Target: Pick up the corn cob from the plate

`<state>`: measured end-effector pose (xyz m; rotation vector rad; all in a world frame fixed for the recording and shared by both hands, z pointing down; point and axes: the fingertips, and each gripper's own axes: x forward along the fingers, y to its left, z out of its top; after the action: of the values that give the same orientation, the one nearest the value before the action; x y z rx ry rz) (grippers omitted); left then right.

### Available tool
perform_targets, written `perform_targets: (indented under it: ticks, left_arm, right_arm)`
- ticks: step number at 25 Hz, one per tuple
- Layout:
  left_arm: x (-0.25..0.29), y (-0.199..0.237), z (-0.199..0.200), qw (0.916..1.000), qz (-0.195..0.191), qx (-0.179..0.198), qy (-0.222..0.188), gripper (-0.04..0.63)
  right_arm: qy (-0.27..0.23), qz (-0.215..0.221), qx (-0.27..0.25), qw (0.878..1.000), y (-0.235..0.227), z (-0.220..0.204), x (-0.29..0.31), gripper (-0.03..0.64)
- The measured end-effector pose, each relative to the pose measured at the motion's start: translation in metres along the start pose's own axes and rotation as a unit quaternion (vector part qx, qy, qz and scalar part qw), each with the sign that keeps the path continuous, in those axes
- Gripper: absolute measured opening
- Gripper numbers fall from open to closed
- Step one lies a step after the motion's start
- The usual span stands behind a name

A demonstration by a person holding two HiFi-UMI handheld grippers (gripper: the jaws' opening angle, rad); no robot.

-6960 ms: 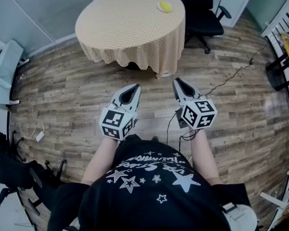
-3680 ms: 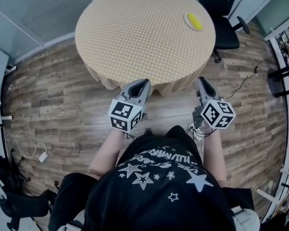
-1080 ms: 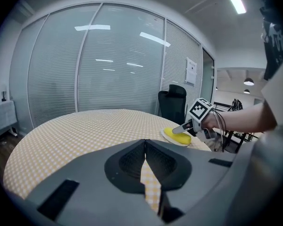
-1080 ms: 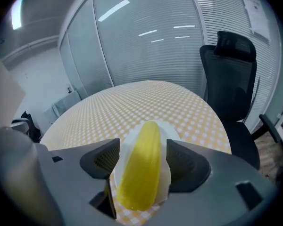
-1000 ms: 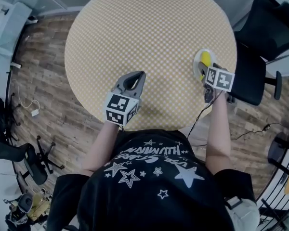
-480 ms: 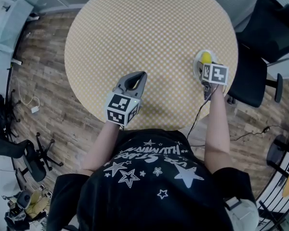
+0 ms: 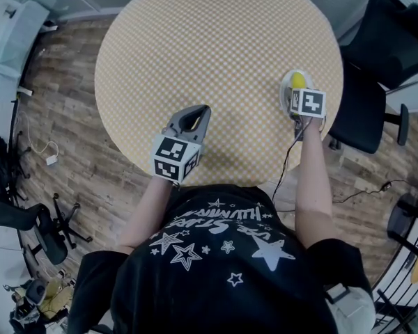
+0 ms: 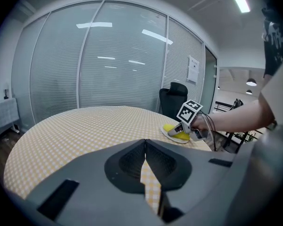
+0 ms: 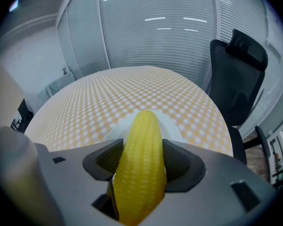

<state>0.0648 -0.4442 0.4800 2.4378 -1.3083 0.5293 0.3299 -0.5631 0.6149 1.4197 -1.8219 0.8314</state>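
right tool (image 7: pixel 297 91) lowered, jaws just closing, grasping corn cob (image 9: pixel 140 168) | yellow, kernelled | left tool (image 8: pixel 145 149) clenched, empty

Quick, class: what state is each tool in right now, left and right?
Left tool: closed, nothing between its jaws.
Right tool: jaws have just been closing and now grip the corn cob between them.

We look down on a round table (image 7: pixel 216 54) in checked cloth, plank floor (image 7: pixel 63 134), a black chair (image 7: pixel 380 61) beside it; blinded glass walls (image 8: pixel 118 65), ceiling lights (image 8: pixel 240 3).
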Motion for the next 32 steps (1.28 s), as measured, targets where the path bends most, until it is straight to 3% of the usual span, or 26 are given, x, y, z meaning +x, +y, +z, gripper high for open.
perform_targets:
  ticks: [7,12,23,32]
  left_arm:
    - [-0.003,-0.012,-0.006,0.9999,-0.003,0.009,0.003,0.009]
    - [-0.024,-0.003,-0.007,0.9999,-0.004,-0.002,-0.013,0.009]
    - [-0.045,-0.007,-0.019,0.9996,-0.022,-0.007,-0.019,0.009]
    - [-0.079,-0.004,-0.025,0.9986,-0.039,-0.005,-0.034,0.009]
  right_arm:
    - [-0.020,-0.023,-0.035,0.999,-0.010,-0.002,0.001,0.262]
    - [-0.029,-0.004,-0.019,0.999,0.005,-0.004,-0.008,0.261]
    - [-0.166,0.047,0.013,0.985,0.041,0.028,-0.081,0.261]
    - [-0.226,0.069,0.026,0.971,0.084,0.020,-0.134,0.261]
